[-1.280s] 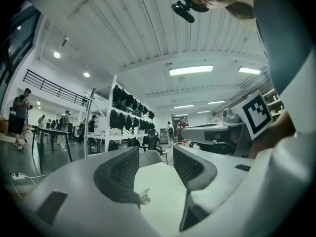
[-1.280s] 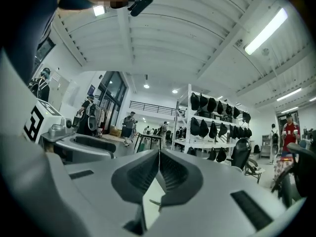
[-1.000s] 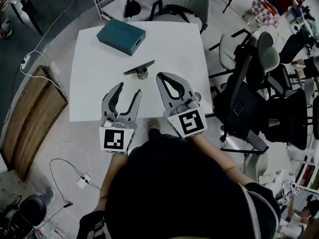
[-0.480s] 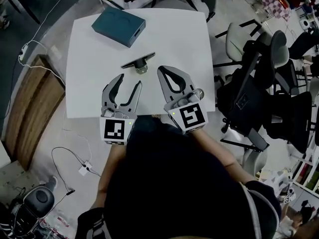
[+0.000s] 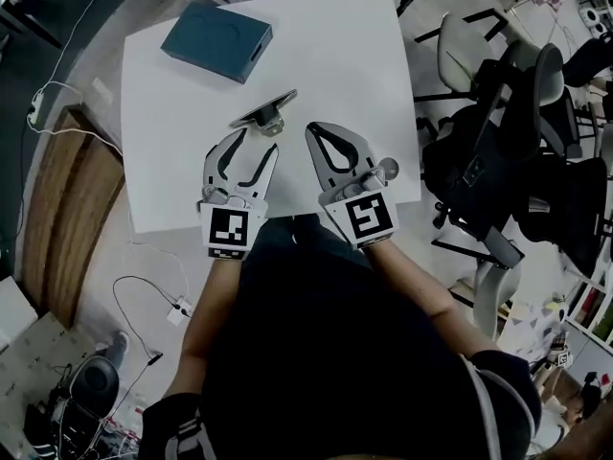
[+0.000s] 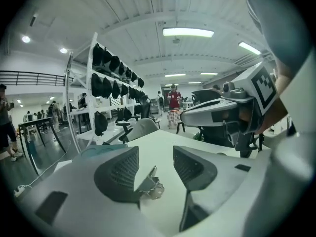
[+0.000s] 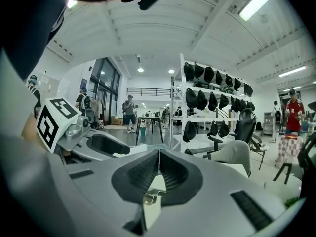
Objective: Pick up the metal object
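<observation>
Head view, left to right. A wooden panel lies on the floor at 9 o'clock from the white table. A teal box rests flat on the table's far left part, at 11 o'clock from the table's middle.

The left gripper is held over the near half of the table with its jaws apart and nothing clamped. Just beyond its tips, at 12 o'clock, the metal object stands on the tabletop near the middle: a flat dark plate tilted on a short bright base. In the left gripper view the metal object shows in the gap of the left gripper, close to the left jaw; contact cannot be judged.

The right gripper lies just beside the left, its jaws together and empty; the metal object is at 10 o'clock from its tip. In the right gripper view the right gripper shows its pads meeting along one line.

Dark office chairs crowd the floor at 3 o'clock from the table.
</observation>
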A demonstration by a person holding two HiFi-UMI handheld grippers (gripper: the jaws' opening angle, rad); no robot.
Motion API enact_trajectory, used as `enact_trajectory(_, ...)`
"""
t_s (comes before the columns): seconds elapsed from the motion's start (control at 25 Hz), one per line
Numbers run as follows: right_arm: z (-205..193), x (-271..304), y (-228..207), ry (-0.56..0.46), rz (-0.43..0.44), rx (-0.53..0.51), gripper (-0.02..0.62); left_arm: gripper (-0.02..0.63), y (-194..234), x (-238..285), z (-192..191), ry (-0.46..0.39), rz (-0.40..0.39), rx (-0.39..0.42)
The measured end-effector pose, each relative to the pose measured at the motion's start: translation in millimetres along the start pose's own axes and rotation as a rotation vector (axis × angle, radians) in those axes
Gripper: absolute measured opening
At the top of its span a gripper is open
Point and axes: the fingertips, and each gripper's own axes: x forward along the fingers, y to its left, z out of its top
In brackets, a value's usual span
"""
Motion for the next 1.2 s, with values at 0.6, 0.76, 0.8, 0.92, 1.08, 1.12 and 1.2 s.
enact_trajectory(0.6, -61, 17, -16, 0.152, -0.106, 0.082, 0.028, 0.202, -6, 71, -85, 0.272, -0.167, 0.168)
enact_trajectory(0.76, -69, 17, -19, 0.172, -0.124, 0.096, 0.028, 0.202, -7, 89, -106, 0.365, -0.199, 0.24)
enact_trajectory(0.8, -71, 16, -20, 0.175, -0.127, 0.1, 0.028, 0.202, -7, 93, -112, 0.392, -0.204, 0.267)
enact_trajectory(0.92, -75, 14, -21, 0.181, -0.136, 0.11, 0.028, 0.199, -7, 101, -125, 0.469, -0.204, 0.354)
enact_trajectory(1.08, -79, 13, -23, 0.184, -0.141, 0.118, 0.028, 0.172, -7, 110, -131, 0.523, -0.199, 0.459)
enact_trajectory(1.12, -79, 13, -23, 0.183, -0.14, 0.12, 0.028, 0.155, -7, 113, -132, 0.536, -0.201, 0.488)
enact_trajectory(1.2, -78, 13, -22, 0.181, -0.138, 0.124, 0.028, 0.14, -9, 116, -132, 0.561, -0.207, 0.553)
